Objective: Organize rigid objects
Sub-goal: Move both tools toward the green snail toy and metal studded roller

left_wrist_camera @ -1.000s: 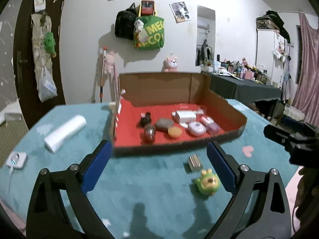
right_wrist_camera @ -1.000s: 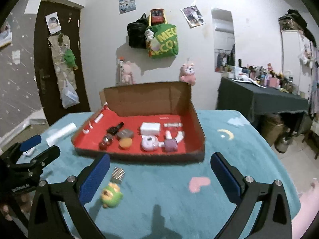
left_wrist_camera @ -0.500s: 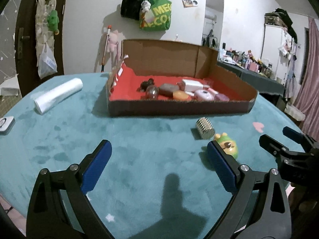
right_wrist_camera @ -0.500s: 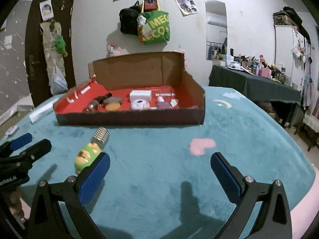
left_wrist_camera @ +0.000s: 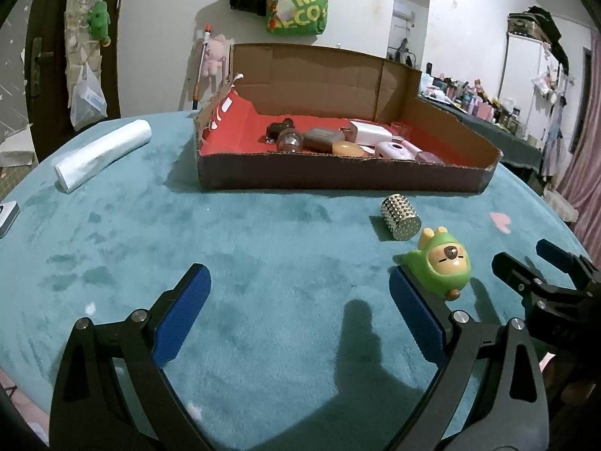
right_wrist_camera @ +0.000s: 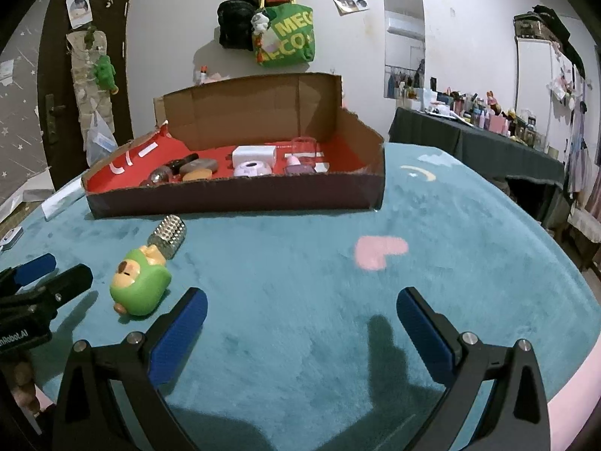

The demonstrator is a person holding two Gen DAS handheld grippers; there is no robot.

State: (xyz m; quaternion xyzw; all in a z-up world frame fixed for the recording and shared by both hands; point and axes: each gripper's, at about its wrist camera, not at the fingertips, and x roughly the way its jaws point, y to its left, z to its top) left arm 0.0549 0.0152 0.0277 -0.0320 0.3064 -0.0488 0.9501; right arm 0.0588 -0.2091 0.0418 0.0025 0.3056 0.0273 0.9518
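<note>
A green bear-faced toy [left_wrist_camera: 443, 267] lies on the teal tablecloth, just beyond my left gripper's right finger [left_wrist_camera: 417, 319]. It also shows in the right wrist view [right_wrist_camera: 139, 282], left of my right gripper. A studded silver cylinder [left_wrist_camera: 400, 216] lies just behind the toy, also seen in the right wrist view [right_wrist_camera: 169, 236]. A cardboard box with a red floor [left_wrist_camera: 338, 176] holds several small objects. My left gripper [left_wrist_camera: 296, 312] is open and empty, low over the cloth. My right gripper [right_wrist_camera: 300, 323] is open and empty.
A white plastic roll [left_wrist_camera: 101, 154] lies on the left of the table. A small white device [left_wrist_camera: 5, 214] sits at the left edge. The right gripper shows at the right of the left wrist view [left_wrist_camera: 544, 274]. A dark cluttered table [right_wrist_camera: 469, 135] stands beyond.
Both grippers have dropped lower and closer to the tablecloth and moved toward the green toy and the silver cylinder. Both stay open. No object has moved.
</note>
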